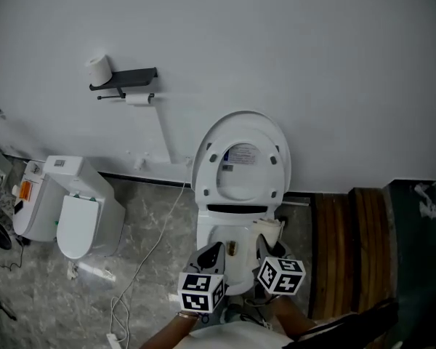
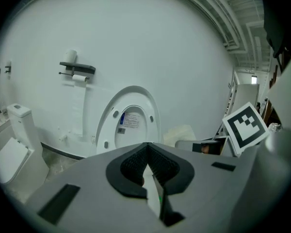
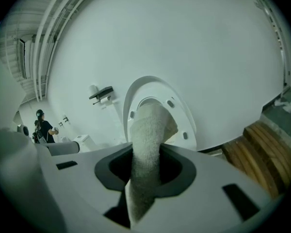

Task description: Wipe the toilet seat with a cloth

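A white toilet stands against the wall with its seat and lid (image 1: pixel 241 158) raised, bumpers showing; the bowl rim (image 1: pixel 212 233) lies below. My right gripper (image 1: pixel 270 244) hovers over the bowl's right side, shut on a pale cloth (image 1: pixel 269 227). In the right gripper view the cloth (image 3: pixel 148 140) sticks up from between the jaws of the gripper (image 3: pixel 144 166), covering part of the raised seat (image 3: pixel 182 113). My left gripper (image 1: pixel 212 255) hangs over the bowl's front left, shut and empty. In the left gripper view that gripper (image 2: pixel 147 152) points at the raised seat (image 2: pixel 131 123); the cloth (image 2: pixel 182 132) shows to the right.
A second, smaller toilet (image 1: pixel 76 213) with its lid down stands at the left. A dark wall shelf (image 1: pixel 123 78) carries a paper roll (image 1: pixel 98 69). A white cable (image 1: pixel 142 267) trails over the marble floor. Wooden planks (image 1: pixel 345 246) lie at the right. A person (image 3: pixel 41 125) stands far off.
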{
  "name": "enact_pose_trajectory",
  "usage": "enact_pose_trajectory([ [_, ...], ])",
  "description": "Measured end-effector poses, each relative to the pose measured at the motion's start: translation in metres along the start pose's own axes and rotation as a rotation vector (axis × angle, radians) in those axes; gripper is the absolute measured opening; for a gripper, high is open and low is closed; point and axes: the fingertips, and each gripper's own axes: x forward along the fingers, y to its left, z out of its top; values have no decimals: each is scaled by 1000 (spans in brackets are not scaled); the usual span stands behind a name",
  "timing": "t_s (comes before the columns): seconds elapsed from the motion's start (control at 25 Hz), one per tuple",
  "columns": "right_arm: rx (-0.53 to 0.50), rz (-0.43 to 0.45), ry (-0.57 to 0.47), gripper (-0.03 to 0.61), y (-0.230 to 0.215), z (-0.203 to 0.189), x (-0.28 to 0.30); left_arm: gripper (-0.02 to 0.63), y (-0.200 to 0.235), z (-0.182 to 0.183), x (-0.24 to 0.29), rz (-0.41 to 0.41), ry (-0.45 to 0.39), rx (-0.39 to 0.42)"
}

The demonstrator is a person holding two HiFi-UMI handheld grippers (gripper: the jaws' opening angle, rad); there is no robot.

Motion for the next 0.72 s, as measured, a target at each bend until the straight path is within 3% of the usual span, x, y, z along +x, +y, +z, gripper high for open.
enact_pose_trajectory([
  [0.28, -61, -10, -56, 89, 12, 66, 88, 11, 53, 23, 41, -16, -1, -21],
  [0.72, -119, -46, -229, 89, 19, 193, 202, 11, 121, 42, 120, -51, 9, -52],
])
